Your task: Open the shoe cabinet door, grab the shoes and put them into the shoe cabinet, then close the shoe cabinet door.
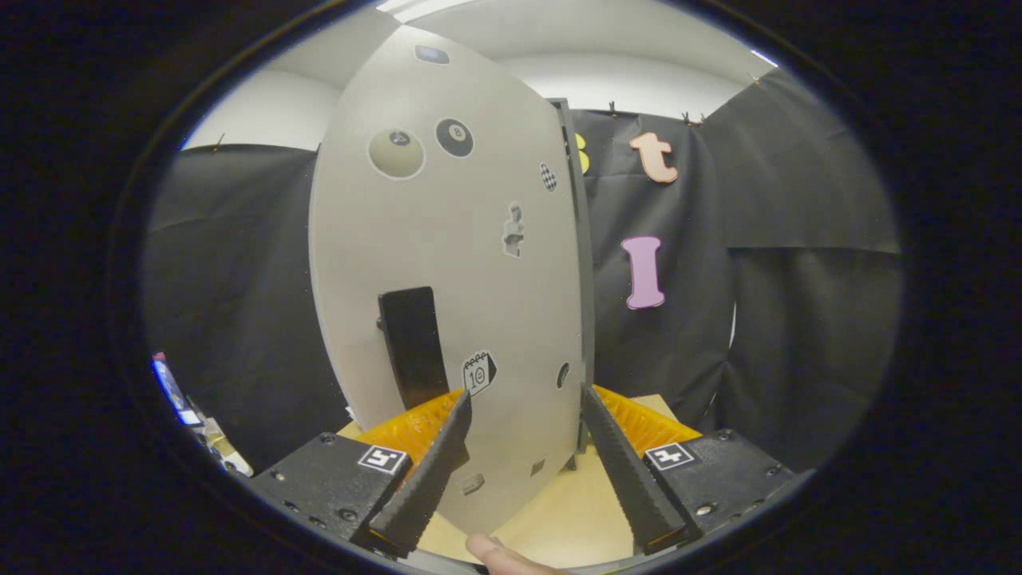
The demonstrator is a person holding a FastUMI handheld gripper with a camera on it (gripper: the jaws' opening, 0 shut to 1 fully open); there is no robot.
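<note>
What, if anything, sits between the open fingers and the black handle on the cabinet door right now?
Nothing visible does. The gripper is open, with the grey cabinet door just ahead of the fingers. The black handle sits right above the left fingertip. A person's fingertip shows below, out of the way.

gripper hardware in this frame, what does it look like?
The handheld two-finger gripper has two dark, ribbed, wedge-shaped fingers. Ridged orange pieces sit outboard of each finger. Behind are black blocks with screws, each carrying a small square black-and-white marker. No cables visible.
</note>
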